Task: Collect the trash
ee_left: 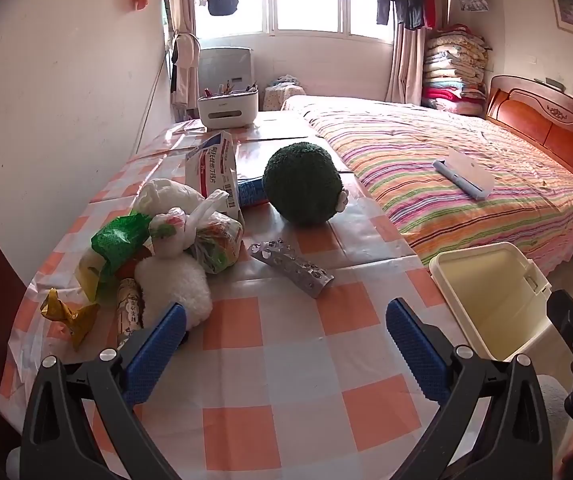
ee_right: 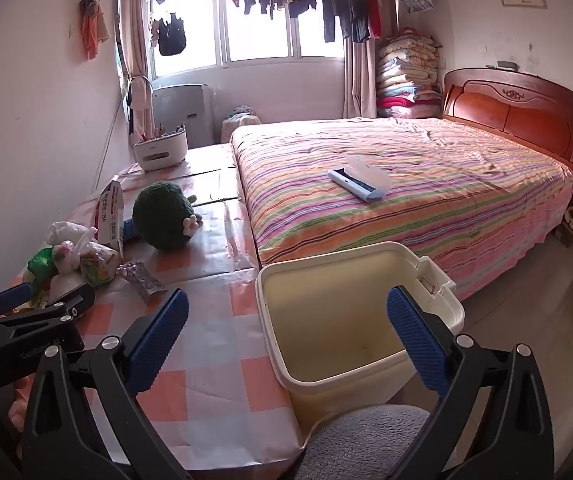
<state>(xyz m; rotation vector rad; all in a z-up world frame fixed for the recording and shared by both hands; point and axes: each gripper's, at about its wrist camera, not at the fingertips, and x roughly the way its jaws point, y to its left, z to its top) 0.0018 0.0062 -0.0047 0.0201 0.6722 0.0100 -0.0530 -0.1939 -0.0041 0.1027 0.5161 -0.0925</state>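
A glossy tablecloth (ee_left: 270, 332) of orange and white checks covers the table, and the trash sits in a heap toward its wall-side edge: a crinkled green wrapper (ee_left: 120, 236), a knotted translucent plastic bag (ee_left: 206, 236) with printed packets inside, a twisted gold foil wrapper (ee_left: 68, 316), a paper roll (ee_left: 128, 308) and a white fleecy lump (ee_left: 174, 288). Just beside the heap, toward the bed, lies a silvery blister pack (ee_left: 292, 266), flat and dimpled with punched-out cells; beyond the heap a white-and-red medicine box (ee_left: 214, 168) stands tilted, with a round, dark green knitted toy (ee_left: 302, 184) next to it. The left gripper (ee_left: 286, 344) hovers over bare checks on the near side of the heap, its blue ribbed pads spread wide and holding nothing; its left pad (ee_left: 158, 352) is close to the fleecy lump — touching or just short, the fisheye does not settle it. A cream plastic bin (ee_right: 366, 344), rectangular with a rolled rim and smooth inner walls, stands off the table's bed-side edge, open at the top. The right gripper (ee_right: 286, 344) is poised over that edge and the bin's mouth, likewise spread wide and empty. Only the right wrist view shows the toy's small flower face (ee_right: 192, 224) and the left tool's black body (ee_right: 30, 320) beside the heap; only the left wrist view shows the gold foil clearly.
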